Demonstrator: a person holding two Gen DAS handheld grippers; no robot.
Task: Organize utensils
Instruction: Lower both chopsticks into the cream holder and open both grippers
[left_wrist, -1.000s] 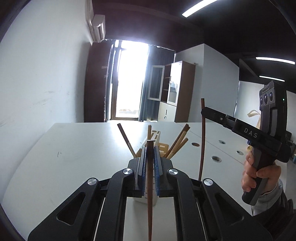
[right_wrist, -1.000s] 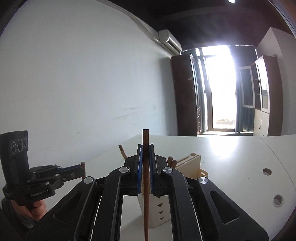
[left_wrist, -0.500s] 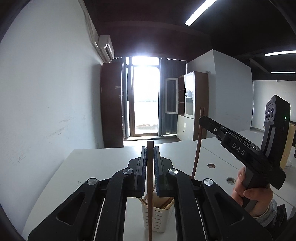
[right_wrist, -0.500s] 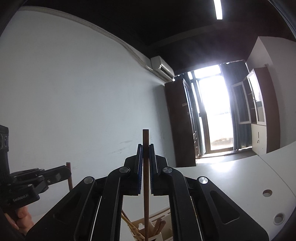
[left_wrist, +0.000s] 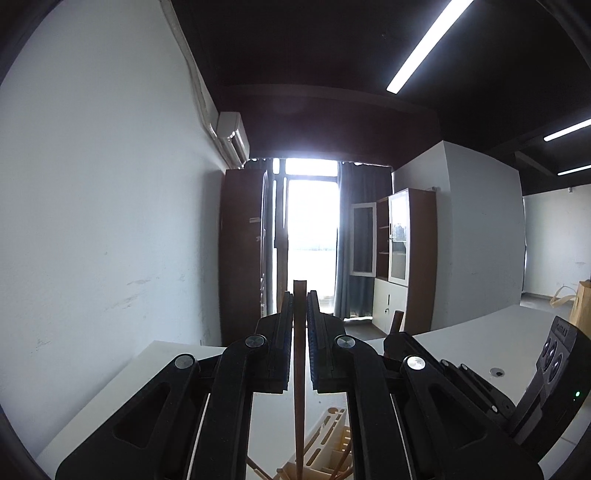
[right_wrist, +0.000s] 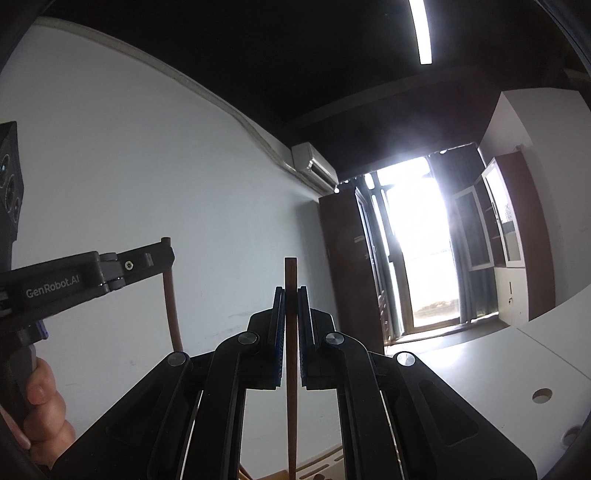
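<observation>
My left gripper (left_wrist: 299, 295) is shut on a brown chopstick (left_wrist: 299, 376) held upright. My right gripper (right_wrist: 290, 291) is shut on another brown chopstick (right_wrist: 291, 387), also upright. Both are lifted high above a white utensil holder (left_wrist: 325, 450) with a wooden insert and several chopsticks, seen at the bottom edge of both views (right_wrist: 321, 467). The right gripper shows in the left wrist view (left_wrist: 436, 373) close at the right. The left gripper shows in the right wrist view (right_wrist: 155, 258) at the left with its chopstick (right_wrist: 171, 299).
A white table (right_wrist: 480, 373) with round cable holes lies below. A white wall (left_wrist: 110, 221) is at the left. A bright doorway (left_wrist: 312, 243) and brown cabinets stand at the far end.
Both grippers have risen with their chopsticks and tilted upward. The holder has dropped to the bottom edge of both views. The two grippers have come closer together.
</observation>
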